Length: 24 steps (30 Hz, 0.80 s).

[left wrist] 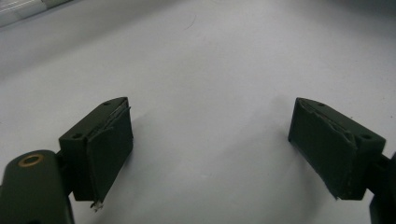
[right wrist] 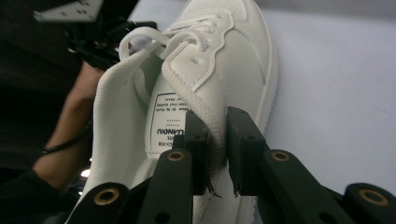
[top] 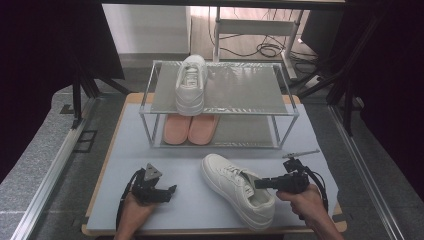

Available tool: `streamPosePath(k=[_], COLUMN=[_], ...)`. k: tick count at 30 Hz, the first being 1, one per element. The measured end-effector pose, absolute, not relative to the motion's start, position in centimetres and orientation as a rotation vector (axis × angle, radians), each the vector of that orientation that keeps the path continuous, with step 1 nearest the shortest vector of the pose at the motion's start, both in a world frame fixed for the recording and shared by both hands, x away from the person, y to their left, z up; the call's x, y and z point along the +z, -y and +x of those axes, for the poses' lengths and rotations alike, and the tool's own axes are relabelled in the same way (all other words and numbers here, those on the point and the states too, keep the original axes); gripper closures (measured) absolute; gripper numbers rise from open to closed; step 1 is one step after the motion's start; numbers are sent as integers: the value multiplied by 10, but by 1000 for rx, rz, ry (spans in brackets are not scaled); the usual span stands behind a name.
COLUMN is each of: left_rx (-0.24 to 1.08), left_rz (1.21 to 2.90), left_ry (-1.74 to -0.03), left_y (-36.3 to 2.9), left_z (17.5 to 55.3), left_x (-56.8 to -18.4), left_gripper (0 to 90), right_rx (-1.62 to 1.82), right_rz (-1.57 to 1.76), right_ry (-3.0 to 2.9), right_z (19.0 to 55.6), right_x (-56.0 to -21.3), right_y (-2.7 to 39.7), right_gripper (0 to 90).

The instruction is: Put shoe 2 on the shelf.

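White sneaker [right wrist: 224, 60] has its collar pinched in the right gripper [right wrist: 218, 140] jaws; left gripper [left wrist: 210, 149] jaws gape wide, holding nothing.

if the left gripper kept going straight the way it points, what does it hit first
Probably the white sneaker on the grey mat. In the high view the left gripper points level across the table toward its toe end. Its jaws stand open over bare mat, so depth and exact line are uncertain.

Table [top: 150, 200]: rack [top: 220, 107], white shoe [top: 237, 187] on grey mat [top: 190, 200]
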State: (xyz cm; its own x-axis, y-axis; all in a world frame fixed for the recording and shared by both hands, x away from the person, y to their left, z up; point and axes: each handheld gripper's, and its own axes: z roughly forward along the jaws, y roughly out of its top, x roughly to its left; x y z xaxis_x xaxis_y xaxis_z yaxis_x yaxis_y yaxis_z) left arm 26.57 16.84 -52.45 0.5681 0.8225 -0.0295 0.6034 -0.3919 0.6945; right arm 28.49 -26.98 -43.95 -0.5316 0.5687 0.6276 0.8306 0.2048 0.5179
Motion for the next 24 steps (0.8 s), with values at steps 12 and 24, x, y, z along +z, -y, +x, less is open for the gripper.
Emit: streamPosePath(k=[12, 24], left_rx=[421, 422], left_rz=[2131, 2131], left_ry=[-1134, -1136], left_y=[-168, -168], left_z=[266, 266], left_x=[-525, -525], left_gripper=[138, 137], right_rx=[-1364, -1455], right_rz=[-1302, -1302], right_ry=[2051, 1967], right_z=[290, 296], right_x=[-411, -384], right_y=[283, 295], right_gripper=[788, 787])
